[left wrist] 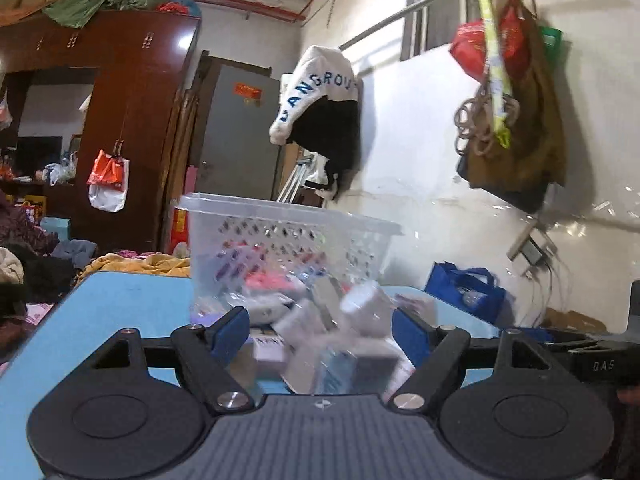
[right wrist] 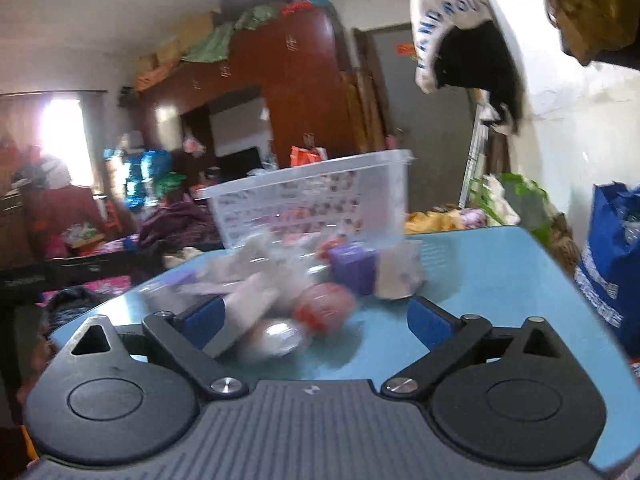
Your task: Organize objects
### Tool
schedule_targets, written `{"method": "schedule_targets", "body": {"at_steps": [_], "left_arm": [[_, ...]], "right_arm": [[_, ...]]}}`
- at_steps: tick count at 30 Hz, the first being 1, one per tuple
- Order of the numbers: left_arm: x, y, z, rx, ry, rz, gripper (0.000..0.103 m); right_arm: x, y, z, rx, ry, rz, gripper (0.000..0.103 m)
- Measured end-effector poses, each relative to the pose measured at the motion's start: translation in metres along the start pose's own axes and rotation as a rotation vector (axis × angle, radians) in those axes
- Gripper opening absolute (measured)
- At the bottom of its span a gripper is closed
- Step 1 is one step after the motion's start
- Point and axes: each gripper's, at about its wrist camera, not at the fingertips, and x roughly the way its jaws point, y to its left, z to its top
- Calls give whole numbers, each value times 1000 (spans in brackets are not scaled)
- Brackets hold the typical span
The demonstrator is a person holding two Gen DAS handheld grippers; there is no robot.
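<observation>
A clear plastic basket stands on the blue table; it also shows in the right wrist view. A blurred pile of small packets and boxes lies in front of it. In the right wrist view the pile holds a purple box, a red round packet and a silvery wrapped item. My left gripper is open, its jaws either side of the pile. My right gripper is open around the near packets. Neither holds anything.
A blue bag stands by the white wall at the right; it also shows in the right wrist view. A dark wardrobe, hanging clothes and a cluttered bed lie beyond the table.
</observation>
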Motion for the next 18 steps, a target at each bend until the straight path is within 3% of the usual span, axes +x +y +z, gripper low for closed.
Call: {"method": "schedule_targets", "body": {"at_steps": [3,7,9,11,18], "left_arm": [[7,-12,-9,42,24,-21,82],[24,-17,-22,79,67,8,82],[27,-18,-29,91,76,20,73],[26,-19,-33,112,73,33,49],[15,-5,-30,113,33,77,49]], "right_arm": [[10,11,0,-56,-7,18,92],[22,9,-4,-43,30,54,90],[22,10,-9,-34,37,50,90],[24,13,-9,-32,33,59,90],[40,32,-15,-88,32,81,90]]}}
